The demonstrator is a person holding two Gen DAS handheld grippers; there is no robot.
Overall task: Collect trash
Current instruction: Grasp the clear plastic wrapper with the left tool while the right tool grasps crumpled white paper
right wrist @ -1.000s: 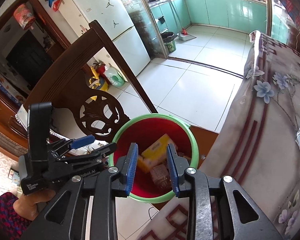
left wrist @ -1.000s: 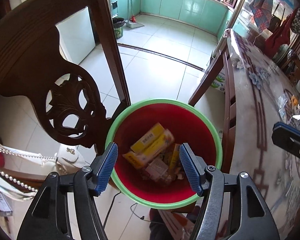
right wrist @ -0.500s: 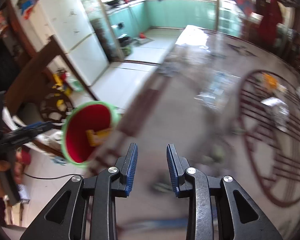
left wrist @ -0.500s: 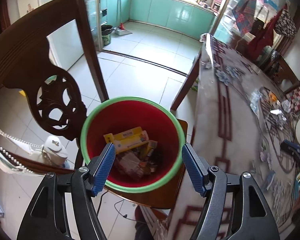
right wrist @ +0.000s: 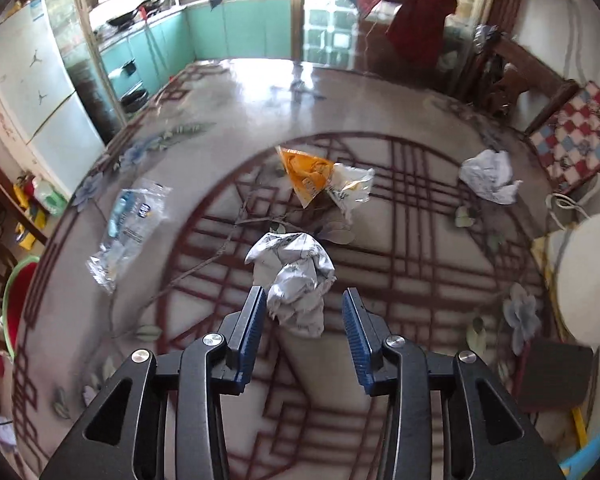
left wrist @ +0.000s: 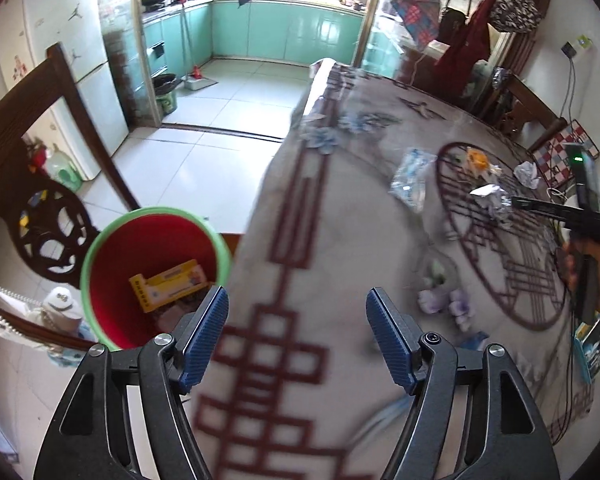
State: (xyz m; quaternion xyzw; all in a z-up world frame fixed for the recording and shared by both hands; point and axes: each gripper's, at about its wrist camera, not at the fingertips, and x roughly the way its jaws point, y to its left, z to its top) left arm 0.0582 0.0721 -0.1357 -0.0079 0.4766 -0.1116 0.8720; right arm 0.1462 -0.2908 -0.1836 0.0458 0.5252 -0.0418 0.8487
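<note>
Right claw (right wrist: pixel 303 334), jaws just opening and apart, hangs at lower centre over the counter (right wrist: pixel 228 128) with a crumpled paper wad (right wrist: pixel 294 276) between its tips, unclamped; left claw (left wrist: pixel 297 338), also just opening, stands empty beside the red bin (left wrist: pixel 140 248) at lower left.

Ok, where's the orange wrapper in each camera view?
Left wrist: orange wrapper upper right, far across the table.
Right wrist: orange wrapper upper centre, beyond the crumpled paper.
Shared landmark: clear plastic bag, to the wrapper's left in both views.
</note>
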